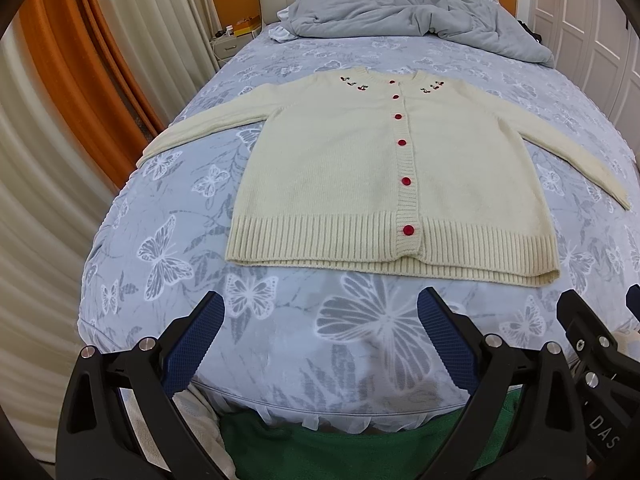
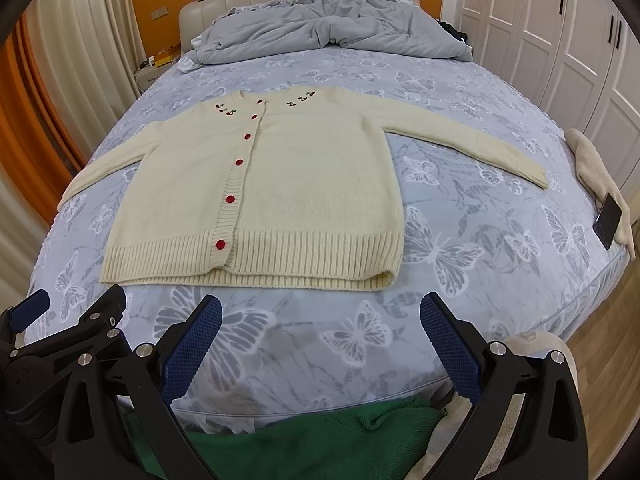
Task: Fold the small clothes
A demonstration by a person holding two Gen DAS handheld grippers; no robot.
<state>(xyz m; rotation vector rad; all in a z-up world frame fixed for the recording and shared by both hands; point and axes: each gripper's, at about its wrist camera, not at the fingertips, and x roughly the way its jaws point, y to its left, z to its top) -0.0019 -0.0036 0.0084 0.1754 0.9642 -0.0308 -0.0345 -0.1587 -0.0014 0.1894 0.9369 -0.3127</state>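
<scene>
A cream knit cardigan (image 1: 340, 172) (image 2: 288, 184) with red buttons and cherry embroidery lies flat, front up, on the bed, both sleeves spread out sideways. Its ribbed hem faces me. My left gripper (image 1: 320, 312) hovers open over the bedsheet just short of the hem, nothing between its blue-padded fingers. My right gripper (image 2: 320, 312) is likewise open and empty, a little short of the hem's right half. Part of the right gripper (image 1: 580, 320) shows at the left view's right edge, and the left gripper (image 2: 72, 320) at the right view's left edge.
The bed (image 2: 460, 320) has a blue butterfly-print sheet. A rumpled grey duvet (image 1: 400, 8) lies at the headboard. A beige cloth (image 2: 596, 176) and a dark phone (image 2: 608, 220) sit at the bed's right edge. Green fabric (image 2: 312, 440) lies below the near edge. Curtains hang left, wardrobes right.
</scene>
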